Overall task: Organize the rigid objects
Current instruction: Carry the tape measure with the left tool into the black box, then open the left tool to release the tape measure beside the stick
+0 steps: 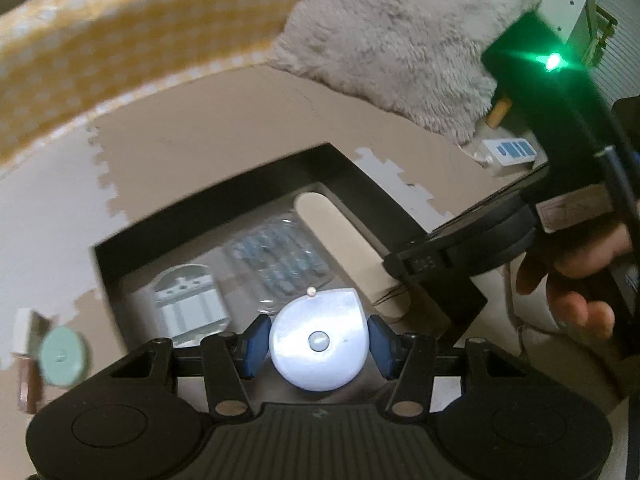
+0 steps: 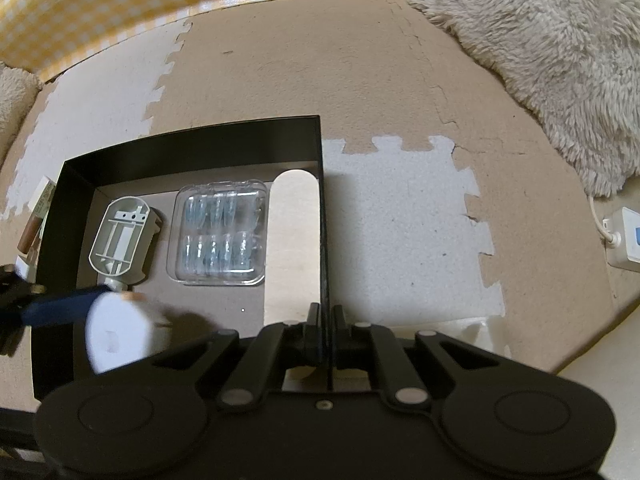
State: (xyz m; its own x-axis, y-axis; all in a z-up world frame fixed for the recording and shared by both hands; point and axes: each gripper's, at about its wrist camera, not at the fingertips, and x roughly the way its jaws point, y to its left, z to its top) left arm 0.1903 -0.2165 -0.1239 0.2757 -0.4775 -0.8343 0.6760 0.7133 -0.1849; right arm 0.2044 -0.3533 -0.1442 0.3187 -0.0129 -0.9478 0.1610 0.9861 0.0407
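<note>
A black open box [image 2: 192, 140] lies on the foam floor mat; it also shows in the left wrist view [image 1: 224, 184]. Inside lie a grey plastic bracket [image 2: 120, 236], a clear blister pack [image 2: 220, 232] and a pale flat stick [image 2: 294, 240]. My left gripper [image 1: 319, 340] is shut on a white round case [image 1: 319, 344], held over the box's near part; the case also shows blurred in the right wrist view [image 2: 116, 336]. My right gripper [image 2: 327, 332] is shut on the box's right wall [image 2: 325, 240].
A green disc [image 1: 62, 356] and small items lie left of the box. A fluffy grey rug [image 2: 540, 52] sits at the back right, a yellow checked cloth [image 2: 120, 12] at the back. A white power strip [image 2: 628, 240] lies at the right.
</note>
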